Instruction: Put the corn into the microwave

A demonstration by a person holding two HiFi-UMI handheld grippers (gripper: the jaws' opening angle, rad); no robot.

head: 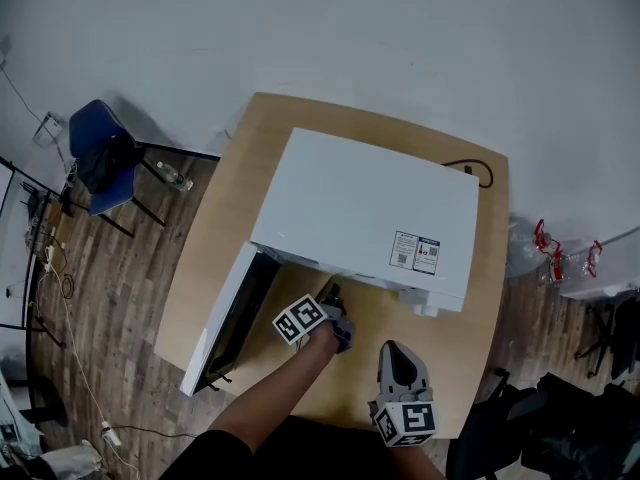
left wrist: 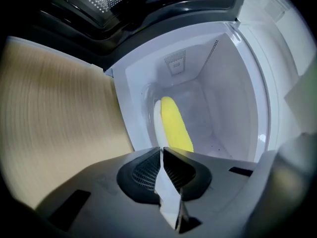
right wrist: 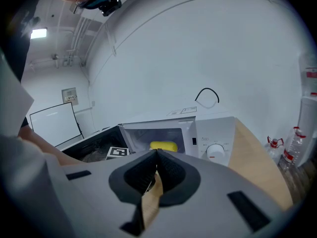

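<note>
The yellow corn lies inside the open white microwave, on a pale plate on the cavity floor. From the right gripper view the corn shows through the opening. My left gripper is right in front of the cavity mouth, its jaws shut with nothing between them. My right gripper hangs back over the table's near edge, facing the microwave front, jaws shut and empty.
The microwave door hangs open to the left, over the wooden table. A control knob sits on the right of the front panel. A blue chair stands left of the table, bottles to its right.
</note>
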